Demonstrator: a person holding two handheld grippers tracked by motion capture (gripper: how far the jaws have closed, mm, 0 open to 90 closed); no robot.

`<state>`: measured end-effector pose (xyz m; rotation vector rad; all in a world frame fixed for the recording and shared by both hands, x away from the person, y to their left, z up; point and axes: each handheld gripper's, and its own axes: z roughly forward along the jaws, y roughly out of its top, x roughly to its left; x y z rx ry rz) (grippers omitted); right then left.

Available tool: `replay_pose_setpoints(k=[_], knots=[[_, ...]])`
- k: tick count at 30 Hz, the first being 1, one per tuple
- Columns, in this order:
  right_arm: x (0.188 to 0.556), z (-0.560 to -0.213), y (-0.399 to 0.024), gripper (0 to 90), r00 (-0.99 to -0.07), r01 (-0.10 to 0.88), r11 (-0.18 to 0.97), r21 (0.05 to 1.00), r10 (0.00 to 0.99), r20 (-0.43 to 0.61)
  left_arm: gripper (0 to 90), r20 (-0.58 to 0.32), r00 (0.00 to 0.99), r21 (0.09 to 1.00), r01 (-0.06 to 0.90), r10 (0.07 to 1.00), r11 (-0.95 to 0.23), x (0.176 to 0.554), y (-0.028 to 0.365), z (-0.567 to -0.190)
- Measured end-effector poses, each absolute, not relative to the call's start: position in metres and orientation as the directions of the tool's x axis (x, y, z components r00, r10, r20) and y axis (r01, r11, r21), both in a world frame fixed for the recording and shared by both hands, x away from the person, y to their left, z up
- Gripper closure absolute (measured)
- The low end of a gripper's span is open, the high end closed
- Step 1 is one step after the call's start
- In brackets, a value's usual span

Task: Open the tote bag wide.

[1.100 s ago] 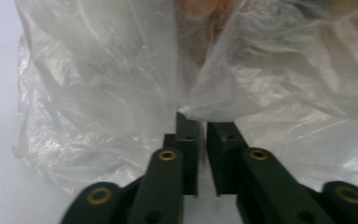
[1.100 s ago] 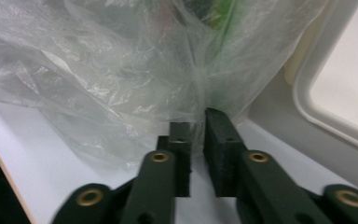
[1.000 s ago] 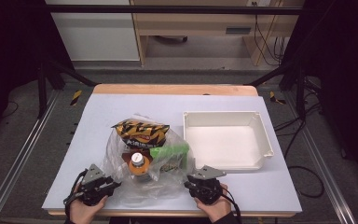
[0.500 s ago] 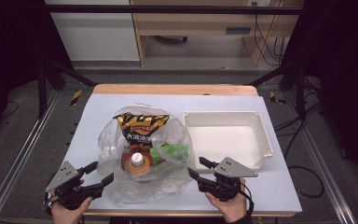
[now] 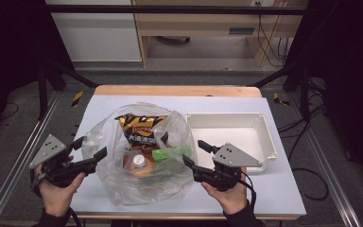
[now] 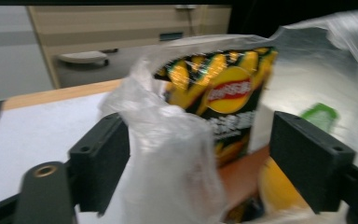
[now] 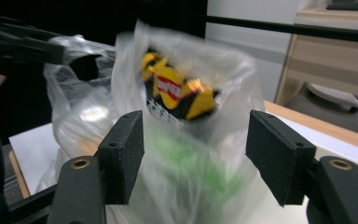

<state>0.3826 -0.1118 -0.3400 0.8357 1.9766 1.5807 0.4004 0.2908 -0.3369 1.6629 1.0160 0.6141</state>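
Clear plastic bag (image 5: 137, 156) of snacks between open left tongs (image 5: 92, 150); right tongs (image 5: 196, 153).

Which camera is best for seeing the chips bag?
The left gripper view: the chips bag is close, its logo facing us. The high view shows it small inside the plastic bag; the right gripper view shows it blurred.

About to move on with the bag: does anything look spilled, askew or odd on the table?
Nothing spilled. The clear plastic bag lies slumped on the table, the chip packet poking out of its mouth. An orange bottle and a green item stay inside. The white tray sits square.
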Motion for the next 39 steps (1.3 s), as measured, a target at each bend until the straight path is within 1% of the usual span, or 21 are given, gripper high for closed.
replay_pose_setpoints(k=[1,2,3,4,5,6,7,8,11,14,15,16,17,18,19,20,21,24,31,34,39], knots=[[0.385,-0.337,-0.102,37.6,-0.715,0.153,0.154,0.976,0.699,0.001,35.6,-0.098,0.499,0.933,0.346,0.861,-0.095,0.41,0.292,-0.34],[0.386,-0.336,-0.097,38.2,-0.718,0.154,0.161,0.975,0.696,-0.001,45.2,-0.098,0.499,0.933,0.346,0.861,-0.095,0.41,0.292,-0.34],[0.386,-0.336,-0.097,38.2,-0.718,0.154,0.161,0.975,0.696,-0.001,45.2,-0.097,0.494,0.931,0.353,0.864,-0.097,0.413,0.293,-0.343],[0.387,-0.337,-0.09,38.8,-0.724,0.159,0.17,0.972,0.689,-0.002,50.0,-0.109,0.478,0.926,0.367,0.872,-0.085,0.416,0.296,-0.347],[0.389,-0.344,-0.075,39.2,-0.743,0.161,0.223,0.962,0.668,-0.031,64.5,-0.134,0.484,0.92,0.384,0.865,-0.072,0.418,0.3,-0.355],[0.389,-0.344,-0.075,39.2,-0.743,0.161,0.223,0.962,0.668,-0.031,69.1,-0.134,0.484,0.92,0.384,0.865,-0.072,0.418,0.3,-0.355],[0.389,-0.348,-0.068,38.9,-0.746,0.158,0.249,0.956,0.664,-0.05,69.1,-0.138,0.483,0.919,0.389,0.865,-0.071,0.418,0.301,-0.358],[0.389,-0.356,-0.057,37.6,-0.754,0.153,0.288,0.945,0.653,-0.077,79.4,-0.14,0.485,0.917,0.392,0.864,-0.072,0.417,0.303,-0.362],[0.389,-0.366,-0.04,35.7,-0.764,0.155,0.344,0.926,0.636,-0.108,87.5,-0.172,0.487,0.912,0.407,0.856,-0.049,0.414,0.312,-0.375],[0.389,-0.37,-0.033,38.9,-0.766,0.148,0.376,0.915,0.629,-0.135,89.4,-0.184,0.485,0.912,0.409,0.855,-0.037,0.413,0.315,-0.381],[0.391,-0.372,-0.029,54.3,-0.757,0.149,0.408,0.901,0.633,-0.162,89.5,-0.185,0.486,0.91,0.413,0.854,-0.038,0.413,0.316,-0.383],[0.391,-0.372,-0.029,54.3,-0.757,0.149,0.408,0.901,0.633,-0.162,89.5,-0.183,0.487,0.908,0.418,0.854,-0.044,0.412,0.317,-0.384],[0.393,-0.373,-0.03,69.9,-0.744,0.15,0.436,0.887,0.641,-0.189,89.6,-0.187,0.491,0.909,0.414,0.851,-0.04,0.411,0.317,-0.385],[0.394,-0.374,-0.032,78.1,-0.74,0.159,0.445,0.881,0.644,-0.192,89.6,-0.188,0.495,0.909,0.416,0.848,-0.042,0.41,0.317,-0.386],[0.394,-0.374,-0.035,85.0,-0.737,0.166,0.447,0.879,0.649,-0.19,89.6,-0.185,0.5,0.91,0.413,0.846,-0.045,0.41,0.317,-0.386],[0.394,-0.374,-0.035,85.0,-0.737,0.166,0.447,0.879,0.649,-0.19,89.6,-0.185,0.5,0.91,0.413,0.846,-0.045,0.41,0.317,-0.386],[0.394,-0.373,-0.046,90.0,-0.73,0.189,0.431,0.882,0.663,-0.168,89.6,-0.185,0.507,0.91,0.413,0.842,-0.048,0.409,0.316,-0.386],[0.393,-0.372,-0.058,90.0,-0.72,0.201,0.411,0.889,0.678,-0.15,89.6,-0.181,0.517,0.907,0.416,0.837,-0.061,0.405,0.314,-0.388],[0.382,-0.382,-0.107,90.0,-0.642,0.258,0.304,0.917,0.763,-0.073,89.6,-0.171,0.522,0.878,0.465,0.836,-0.111,0.398,0.309,-0.411],[0.385,-0.403,-0.122,90.0,-0.603,0.35,0.288,0.892,0.798,-0.021,89.5,-0.163,0.526,0.847,0.509,0.835,-0.155,0.4,0.301,-0.43],[0.39,-0.432,-0.118,90.0,-0.604,0.412,0.327,0.851,0.797,-0.014,89.5,-0.143,0.519,0.82,0.539,0.843,-0.193,0.406,0.296,-0.445]])
